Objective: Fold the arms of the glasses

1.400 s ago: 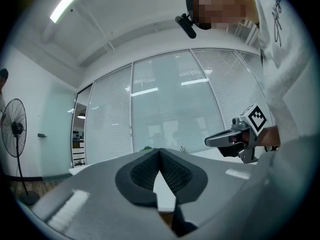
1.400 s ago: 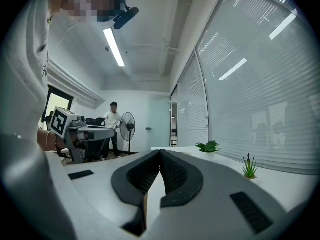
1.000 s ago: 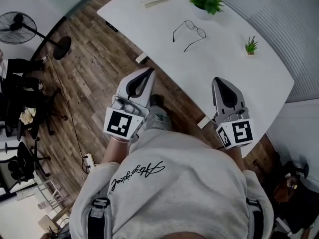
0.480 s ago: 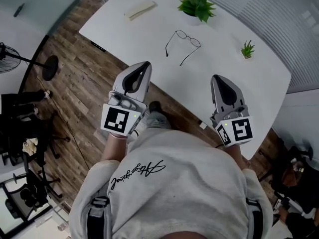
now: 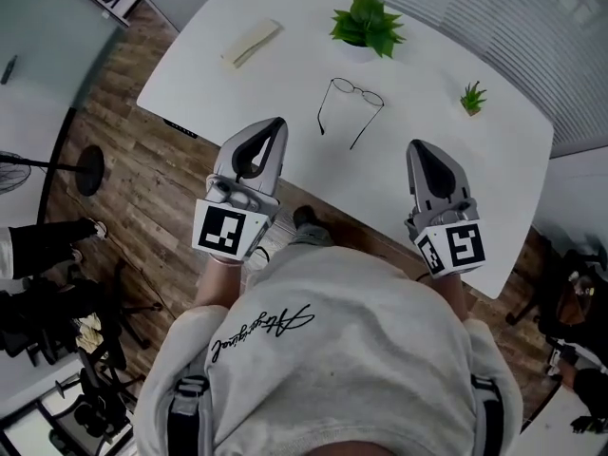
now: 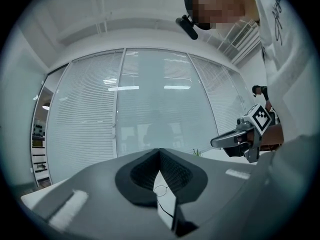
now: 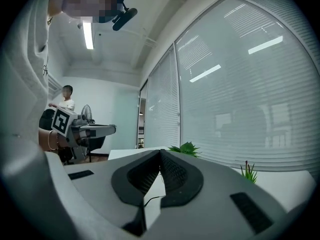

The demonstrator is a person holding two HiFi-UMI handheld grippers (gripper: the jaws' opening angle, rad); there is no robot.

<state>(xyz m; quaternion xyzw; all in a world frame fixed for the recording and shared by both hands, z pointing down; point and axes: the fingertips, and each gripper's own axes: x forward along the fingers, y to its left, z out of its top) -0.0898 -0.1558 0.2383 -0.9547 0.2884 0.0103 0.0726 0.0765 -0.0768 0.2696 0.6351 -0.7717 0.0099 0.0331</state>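
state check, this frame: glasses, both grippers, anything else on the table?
glasses: arms unfolded, lying on the white table, nothing touching them
left gripper: shut, empty, apart from the glasses
right gripper: shut, empty, apart from the glasses
large potted plant: upright
small potted plant: upright
beige pad: lying flat

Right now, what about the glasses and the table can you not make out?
- Glasses: head view, too small to show the hinges.
- Glasses again: left gripper view, all but one lens hidden by the left gripper.
- Pale flat thing at the far corner of the table: head view, too small to name.
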